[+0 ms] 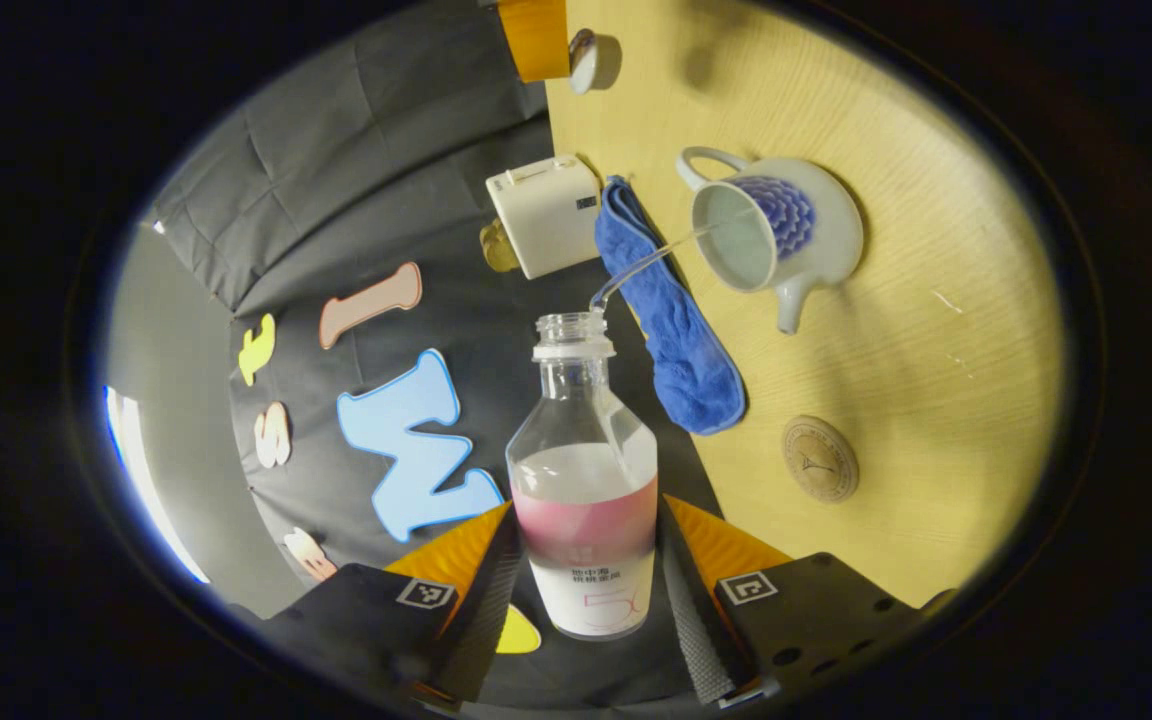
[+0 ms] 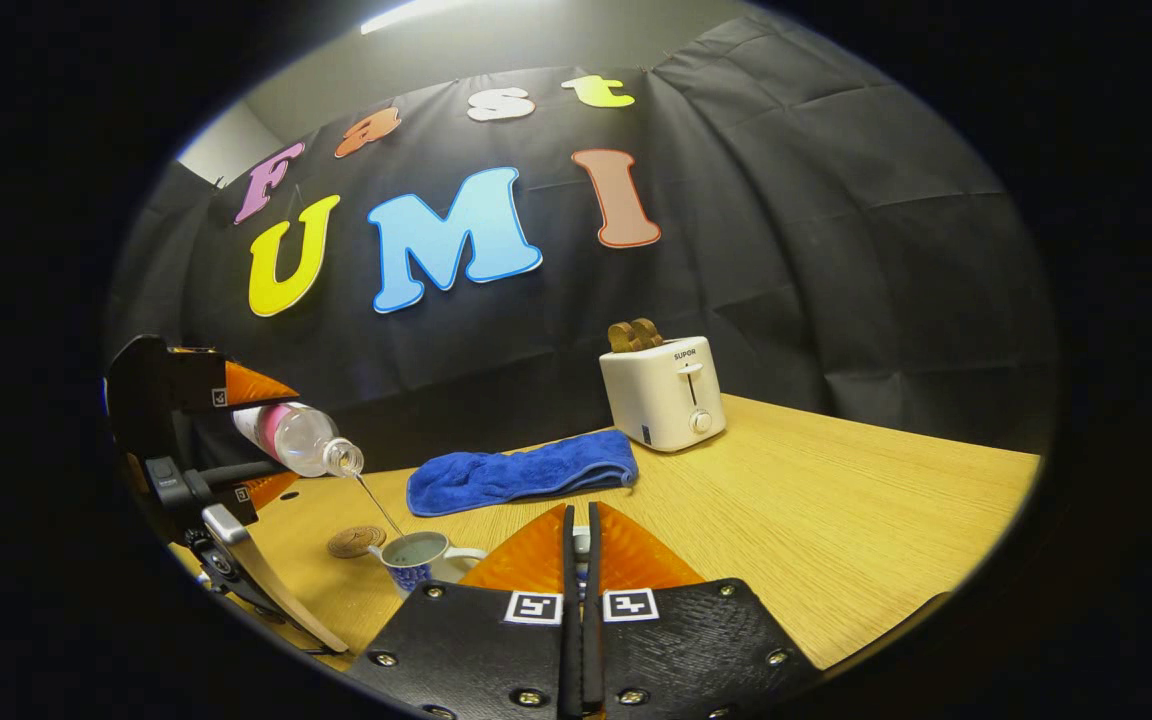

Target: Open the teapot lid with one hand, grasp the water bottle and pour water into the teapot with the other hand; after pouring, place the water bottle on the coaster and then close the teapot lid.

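Pale wood-grain tabletop [image 1: 916,330] set against the booth's black cloth wall carries the white glazed ceramic teapot [image 1: 771,235], which has a blue scale pattern, a looped handle and a short spout; its mouth stands open, and a thin stream of water [image 1: 646,262] arcs into it. That stream comes from the clear plastic water bottle with a pink-and-white label [image 1: 586,500], capless, tipped neck-down above the table's edge so the water clears the rim, and about half full. The left gripper [image 1: 586,590] clamps it, both ribbed fingers pressing on the labelled belly. In the right gripper view the right gripper [image 2: 579,545] has its fingers drawn nearly together, with something small and pale between them, likely the teapot lid, though I cannot tell for sure. Just beside the pot lies the round wooden coaster [image 1: 820,458], bare, ready for the bottle. Farther out rest a folded blue plush towel [image 1: 676,330] and a boxy white toaster [image 1: 544,215].
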Tool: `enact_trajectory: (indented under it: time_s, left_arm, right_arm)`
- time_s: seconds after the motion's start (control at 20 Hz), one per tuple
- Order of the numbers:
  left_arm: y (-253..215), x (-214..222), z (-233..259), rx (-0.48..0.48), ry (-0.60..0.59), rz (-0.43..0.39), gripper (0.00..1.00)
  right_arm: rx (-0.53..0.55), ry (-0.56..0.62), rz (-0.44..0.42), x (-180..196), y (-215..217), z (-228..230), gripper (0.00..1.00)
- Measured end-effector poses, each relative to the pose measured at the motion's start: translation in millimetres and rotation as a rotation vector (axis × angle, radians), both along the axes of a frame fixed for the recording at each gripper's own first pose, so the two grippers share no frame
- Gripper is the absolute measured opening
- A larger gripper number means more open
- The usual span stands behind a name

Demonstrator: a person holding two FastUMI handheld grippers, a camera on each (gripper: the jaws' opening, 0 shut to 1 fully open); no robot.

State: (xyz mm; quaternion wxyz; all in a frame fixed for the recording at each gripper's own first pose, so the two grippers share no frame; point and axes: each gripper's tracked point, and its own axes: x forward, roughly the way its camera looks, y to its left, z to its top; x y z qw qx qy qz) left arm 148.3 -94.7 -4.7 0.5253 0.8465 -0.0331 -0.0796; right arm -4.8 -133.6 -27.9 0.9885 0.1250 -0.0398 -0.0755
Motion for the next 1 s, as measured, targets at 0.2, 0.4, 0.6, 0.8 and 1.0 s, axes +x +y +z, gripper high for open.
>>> enact_trajectory:
  time_s: [0.2,0.4,0.6,0.8,1.0]
  left_arm:
    - [1.4,-2.2,0.0,0.017,-0.002,0.000,0.89]
    - [1.4,0.7,3.4,0.036,-0.009,0.001,0.89]
    - [1.0,0.1,6.2,0.056,-0.015,-0.002,0.89]
    - [1.7,1.2,8.5,0.075,-0.023,-0.005,0.88]
    - [1.2,2.1,9.7,0.096,-0.033,-0.010,0.89]
  right_arm:
    - [0.003,0.000,0.001,-0.3,0.1,0.1,0.00]
    - [0.003,-0.001,0.002,-0.4,-0.3,0.4,0.00]
    - [0.007,-0.002,0.001,-0.8,-0.5,0.3,0.00]
    - [0.008,-0.002,0.005,-0.9,0.0,0.9,0.00]
    - [0.009,-0.002,0.007,-1.0,0.7,1.2,0.00]
